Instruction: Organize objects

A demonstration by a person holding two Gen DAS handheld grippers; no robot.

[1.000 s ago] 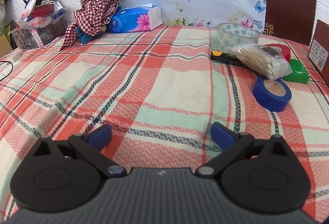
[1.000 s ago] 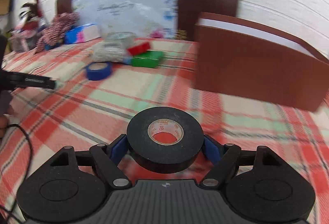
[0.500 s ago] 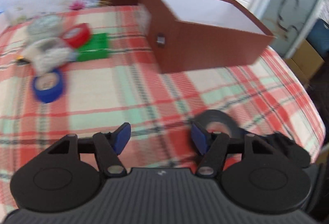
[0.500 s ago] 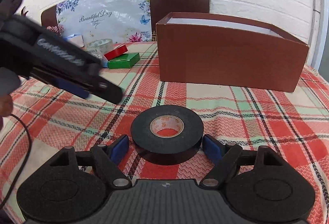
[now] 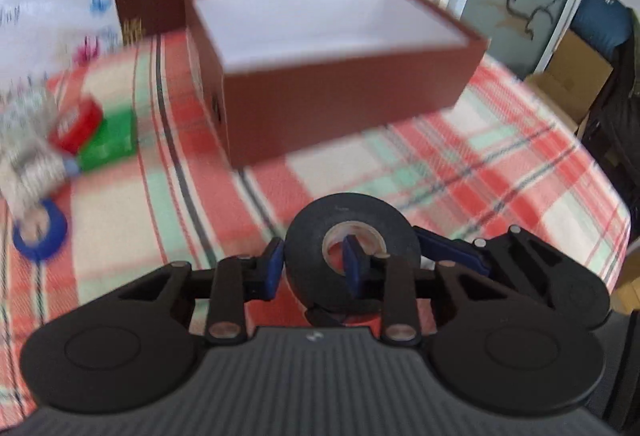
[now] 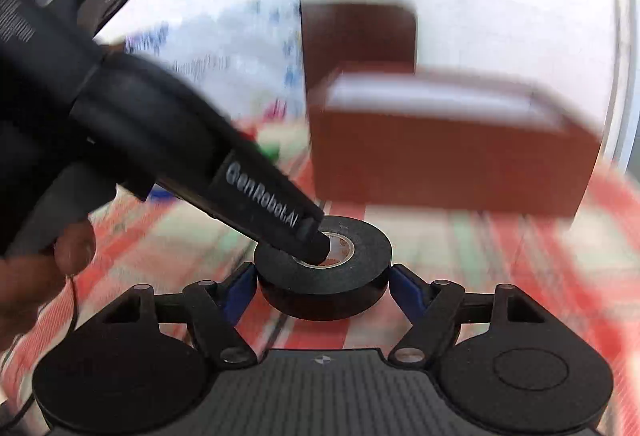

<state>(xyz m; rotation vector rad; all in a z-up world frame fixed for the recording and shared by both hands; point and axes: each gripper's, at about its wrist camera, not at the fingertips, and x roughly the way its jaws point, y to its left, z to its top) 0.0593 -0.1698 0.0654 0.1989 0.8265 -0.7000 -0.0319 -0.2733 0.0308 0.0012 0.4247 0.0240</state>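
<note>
A black tape roll (image 5: pixel 352 207) lies flat on the plaid cloth in front of an open brown box (image 5: pixel 340 107). My left gripper (image 5: pixel 314 266) straddles the roll's wall. One pad is at the outer side and the other stands inside the core with a gap, and the jaws are closing. In the right wrist view that inner finger (image 6: pixel 312 240) dips into the hole of the roll (image 6: pixel 360 248). My right gripper (image 6: pixel 322 288) flanks the roll, both pads against its sides, its jaws closing. The box (image 6: pixel 440 163) stands just behind.
To the left lie a blue tape roll (image 5: pixel 38 236), a red roll (image 5: pixel 76 123), a green box (image 5: pixel 108 143) and a bag of cotton swabs (image 5: pixel 28 155). The bed edge drops off at the right, by a cardboard box (image 5: pixel 568 87). A hand (image 6: pixel 40 264) holds the left gripper.
My left gripper swung right, away from the loose items, onto the black roll, and its jaws narrowed. My right gripper set the roll on the cloth and its pads meet its sides again.
</note>
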